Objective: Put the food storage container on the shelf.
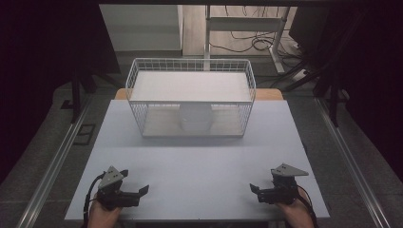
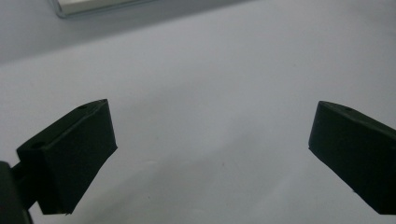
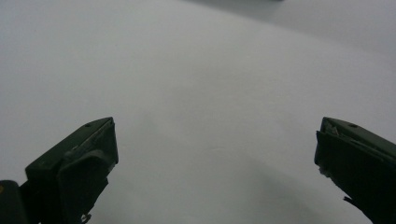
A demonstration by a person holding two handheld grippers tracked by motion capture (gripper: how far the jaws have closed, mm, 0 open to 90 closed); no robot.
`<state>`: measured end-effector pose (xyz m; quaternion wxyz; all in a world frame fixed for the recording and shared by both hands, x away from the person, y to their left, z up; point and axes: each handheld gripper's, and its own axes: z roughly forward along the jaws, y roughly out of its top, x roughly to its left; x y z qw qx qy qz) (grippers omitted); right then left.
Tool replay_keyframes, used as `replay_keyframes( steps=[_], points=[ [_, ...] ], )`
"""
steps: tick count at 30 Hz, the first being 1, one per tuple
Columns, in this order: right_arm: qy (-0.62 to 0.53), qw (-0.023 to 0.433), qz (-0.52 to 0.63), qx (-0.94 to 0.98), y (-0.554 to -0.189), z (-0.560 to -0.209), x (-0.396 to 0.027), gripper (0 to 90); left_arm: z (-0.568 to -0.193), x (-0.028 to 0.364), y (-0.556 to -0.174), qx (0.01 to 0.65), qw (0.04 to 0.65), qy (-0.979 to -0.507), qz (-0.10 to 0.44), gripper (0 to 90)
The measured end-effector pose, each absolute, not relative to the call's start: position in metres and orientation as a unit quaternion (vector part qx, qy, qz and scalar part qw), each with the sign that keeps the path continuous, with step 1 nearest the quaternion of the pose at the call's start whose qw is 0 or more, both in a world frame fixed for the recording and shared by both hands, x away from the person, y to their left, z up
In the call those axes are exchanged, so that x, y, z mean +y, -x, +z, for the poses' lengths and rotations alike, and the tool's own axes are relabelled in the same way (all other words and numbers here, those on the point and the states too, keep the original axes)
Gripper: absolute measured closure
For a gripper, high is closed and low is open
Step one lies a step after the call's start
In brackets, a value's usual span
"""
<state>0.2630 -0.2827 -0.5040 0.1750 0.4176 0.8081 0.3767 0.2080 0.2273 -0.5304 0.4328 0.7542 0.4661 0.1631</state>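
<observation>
High view: we see a white wire basket (image 1: 190, 97) standing at the far middle of the pale grey table (image 1: 195, 166), its long side facing the person. Inside it, a flat white panel (image 1: 190, 85) lies across the upper part like a shelf, and below it a rounded white object (image 1: 195, 117) rests on the basket floor near the middle; we cannot tell what this object is. At the near edge of the table, the left claw (image 1: 135, 192) and the right claw (image 1: 259, 192) are held in the person's hands, each pointing inward toward the other and well apart from the basket.

Left gripper view: we find the two black jaws of the left claw (image 2: 212, 140) spread wide over bare table surface, with nothing between them. A pale edge crosses the top left corner.

Right gripper view: we note the right claw (image 3: 217, 149) likewise spread wide above bare table, gripping nothing.
</observation>
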Motion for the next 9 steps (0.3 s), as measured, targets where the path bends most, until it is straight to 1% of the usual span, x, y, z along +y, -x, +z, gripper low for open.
replay_keyframes(
  steps=[9],
  points=[
    [-0.424,0.169,0.375,0.807,-0.2640,-0.5048,-0.2840,0.2,-0.5311,0.2283,-0.2096,0.471,0.432,-0.752,0.158,0.0]
  ],
)
